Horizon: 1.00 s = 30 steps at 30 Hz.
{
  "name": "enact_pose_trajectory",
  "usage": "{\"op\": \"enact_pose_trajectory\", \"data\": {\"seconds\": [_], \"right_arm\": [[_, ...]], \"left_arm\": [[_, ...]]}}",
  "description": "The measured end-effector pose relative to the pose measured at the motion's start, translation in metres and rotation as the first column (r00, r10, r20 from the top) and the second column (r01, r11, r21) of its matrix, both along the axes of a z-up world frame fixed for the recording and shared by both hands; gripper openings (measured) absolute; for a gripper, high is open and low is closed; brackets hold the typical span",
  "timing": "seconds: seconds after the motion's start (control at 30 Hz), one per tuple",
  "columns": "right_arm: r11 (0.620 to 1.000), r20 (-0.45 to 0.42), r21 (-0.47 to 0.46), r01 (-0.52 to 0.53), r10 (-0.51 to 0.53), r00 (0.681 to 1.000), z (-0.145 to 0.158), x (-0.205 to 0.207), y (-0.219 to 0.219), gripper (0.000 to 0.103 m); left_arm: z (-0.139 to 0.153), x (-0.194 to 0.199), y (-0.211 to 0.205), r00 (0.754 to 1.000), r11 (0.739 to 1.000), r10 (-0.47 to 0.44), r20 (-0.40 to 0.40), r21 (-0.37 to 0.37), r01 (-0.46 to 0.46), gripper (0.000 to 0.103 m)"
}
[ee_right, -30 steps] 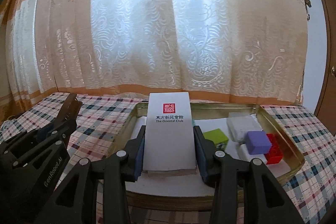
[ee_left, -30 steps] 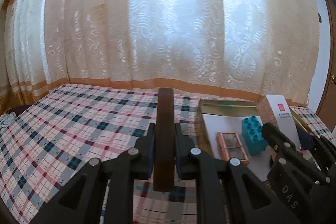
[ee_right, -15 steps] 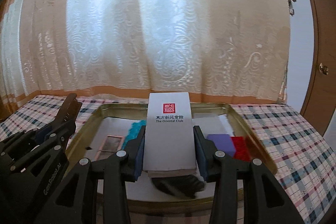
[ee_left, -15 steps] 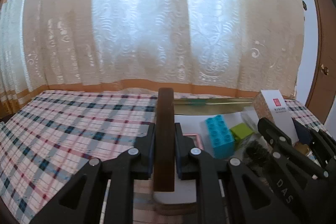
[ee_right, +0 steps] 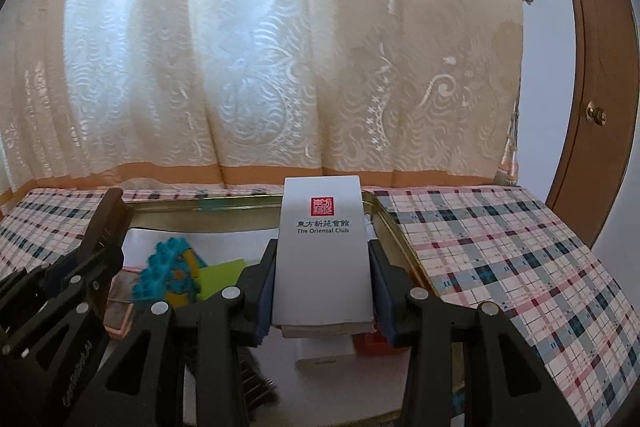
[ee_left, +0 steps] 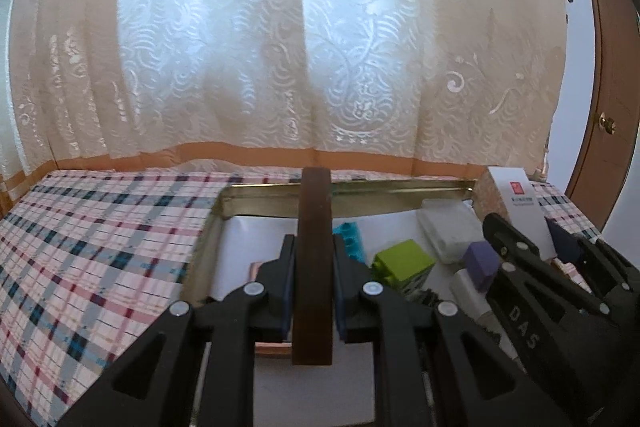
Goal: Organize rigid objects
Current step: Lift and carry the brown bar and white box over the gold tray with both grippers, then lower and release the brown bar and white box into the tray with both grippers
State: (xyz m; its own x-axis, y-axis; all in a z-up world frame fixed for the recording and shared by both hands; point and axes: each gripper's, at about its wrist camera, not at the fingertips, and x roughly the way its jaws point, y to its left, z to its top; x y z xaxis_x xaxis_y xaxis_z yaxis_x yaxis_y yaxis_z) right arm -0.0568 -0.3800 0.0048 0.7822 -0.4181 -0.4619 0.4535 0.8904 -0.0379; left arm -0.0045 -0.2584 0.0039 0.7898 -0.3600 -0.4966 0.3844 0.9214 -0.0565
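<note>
Plaid-clothed bench (ee_left: 100,251) w/ shallow gold metal tray (ee_left: 400,187). Left tool (ee_left: 313,281) clamped on dark brown wooden slat (ee_left: 314,247); right tool (ee_right: 322,291) gripping white printed card box (ee_right: 322,251), both over tray.

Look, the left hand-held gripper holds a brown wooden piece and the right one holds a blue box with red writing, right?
Almost. The right hand-held gripper is shut on a white box with a red stamp, not a blue one; the right wrist view shows it. The left hand-held gripper does hold the brown wooden piece.
</note>
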Motion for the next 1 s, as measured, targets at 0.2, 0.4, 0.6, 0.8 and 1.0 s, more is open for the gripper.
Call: {"op": "enact_pose_trajectory", "data": {"seconds": [0.2,0.4,0.6,0.8,1.0], "right_arm": [[0.999,-0.050,0.045,0.011,-0.009,0.999,-0.005,0.013,-0.015,0.045],[0.998,-0.081,0.057,0.005,-0.001,0.997,-0.009,0.022,-0.023,0.045],[0.996,-0.126,0.083,-0.027,0.038,0.991,-0.015,0.035,-0.030,0.045],[0.988,-0.127,0.118,-0.103,0.118,0.985,-0.017,0.041,-0.032,0.048],[0.977,-0.114,0.189,-0.097,0.120,0.986,-0.021,0.037,-0.040,0.055]], "left_arm": [[-0.003,0.007,-0.017,0.999,1.000,-0.001,-0.038,0.021,0.002,0.014],[-0.007,0.016,-0.028,0.998,0.999,0.013,-0.062,0.040,-0.010,0.014],[-0.007,0.030,-0.033,0.996,0.997,0.044,-0.079,0.062,-0.039,0.019],[-0.010,0.040,-0.028,0.987,0.991,0.103,-0.124,0.094,-0.092,0.064],[-0.013,0.042,-0.017,0.972,0.984,0.174,-0.157,0.072,-0.164,0.091]]}}
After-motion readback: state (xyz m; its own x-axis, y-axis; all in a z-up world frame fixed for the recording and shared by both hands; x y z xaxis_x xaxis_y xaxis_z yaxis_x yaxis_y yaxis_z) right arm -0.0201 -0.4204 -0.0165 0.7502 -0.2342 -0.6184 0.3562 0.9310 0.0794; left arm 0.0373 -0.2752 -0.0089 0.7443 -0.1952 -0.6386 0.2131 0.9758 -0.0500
